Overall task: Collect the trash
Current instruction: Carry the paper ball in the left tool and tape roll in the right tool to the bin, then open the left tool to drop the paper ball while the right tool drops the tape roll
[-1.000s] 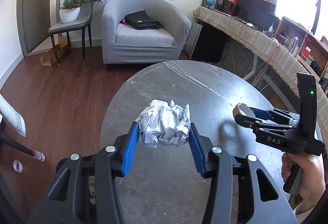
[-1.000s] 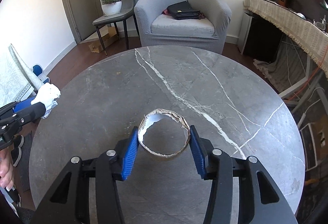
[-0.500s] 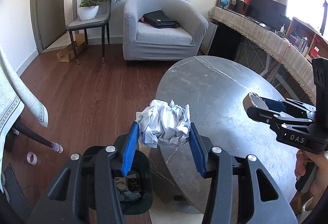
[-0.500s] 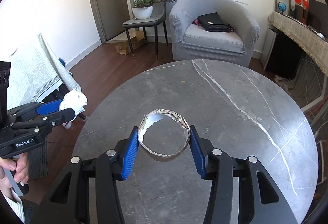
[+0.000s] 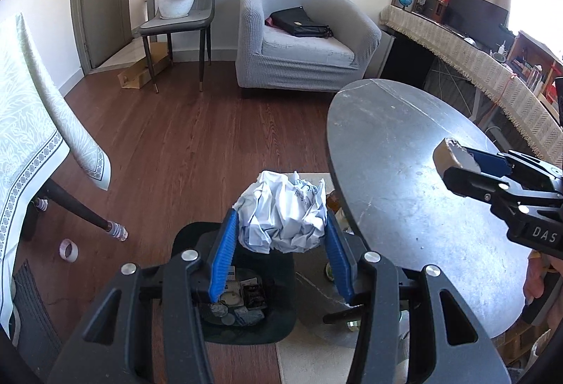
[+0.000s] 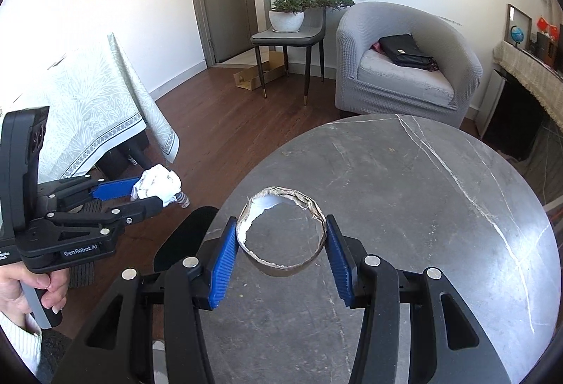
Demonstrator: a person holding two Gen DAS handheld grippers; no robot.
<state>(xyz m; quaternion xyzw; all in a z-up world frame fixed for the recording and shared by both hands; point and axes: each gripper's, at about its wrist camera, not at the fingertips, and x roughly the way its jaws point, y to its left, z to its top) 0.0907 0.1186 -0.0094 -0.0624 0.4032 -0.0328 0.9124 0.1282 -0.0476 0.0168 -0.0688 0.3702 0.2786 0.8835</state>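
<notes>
My left gripper (image 5: 279, 236) is shut on a crumpled white paper ball (image 5: 281, 217) and holds it above the open dark trash bin (image 5: 281, 320) on the floor, left of the round grey marble table (image 5: 404, 173). The bin holds several scraps. My right gripper (image 6: 279, 254) is shut on a torn cardboard ring (image 6: 281, 266), held over the table's (image 6: 422, 208) near left part. The left gripper with the paper ball (image 6: 156, 185) shows in the right wrist view at the left; the right gripper with the ring (image 5: 452, 155) shows in the left wrist view.
A table with a pale patterned cloth (image 5: 31, 123) stands at the left. A tape roll (image 5: 68, 249) lies on the wood floor. A grey armchair (image 5: 302, 39) with a black bag, a chair with a potted plant (image 5: 179, 2) and a desk (image 5: 475, 60) stand behind.
Both grippers have swung left. My left gripper carried the paper ball off the table to above the trash bin. My right gripper moved the cardboard ring toward the table's left edge.
</notes>
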